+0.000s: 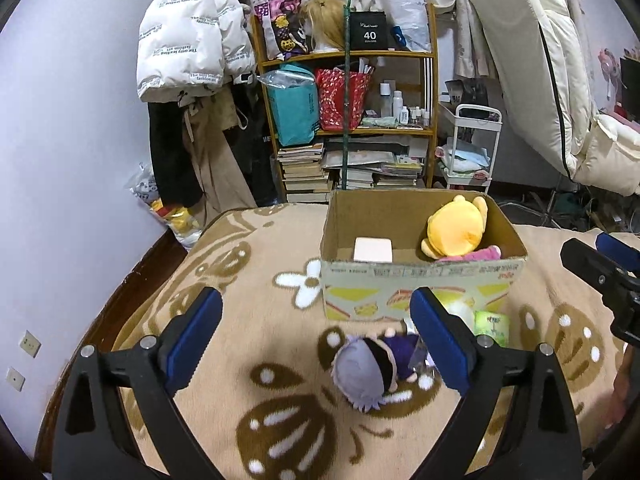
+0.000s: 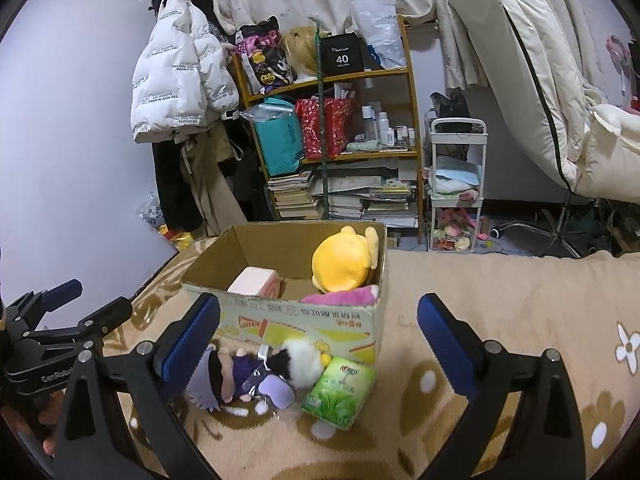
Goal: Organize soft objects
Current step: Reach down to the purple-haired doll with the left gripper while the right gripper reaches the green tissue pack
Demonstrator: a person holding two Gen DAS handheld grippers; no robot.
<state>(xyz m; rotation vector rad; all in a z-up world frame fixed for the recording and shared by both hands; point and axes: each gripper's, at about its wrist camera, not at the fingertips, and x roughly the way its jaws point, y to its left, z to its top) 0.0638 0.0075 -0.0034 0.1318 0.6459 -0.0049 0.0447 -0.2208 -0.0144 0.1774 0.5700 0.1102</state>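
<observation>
Plush doll [image 1: 370,372] lies on the bed blanket [image 1: 240,320], just before the cardboard box [image 1: 420,280] — light, soft; better to grasp its big head. Both grippers — left gripper [image 1: 316,340], right gripper [image 2: 320,344] — stand apart, empty.

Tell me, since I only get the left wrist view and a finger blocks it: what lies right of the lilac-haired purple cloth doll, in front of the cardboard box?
Observer: A fluffy black-and-white plush toy lies between the lilac-haired purple cloth doll and the green soft tissue pack.
Operator: And the white block inside the box?
Observer: Its end shows a pink swirl. It is a roll-cake-shaped soft toy in the left part of the cardboard box.
Operator: Is the right gripper holding anything?
Observer: No, the right gripper is open, with nothing between its fingers.
</observation>
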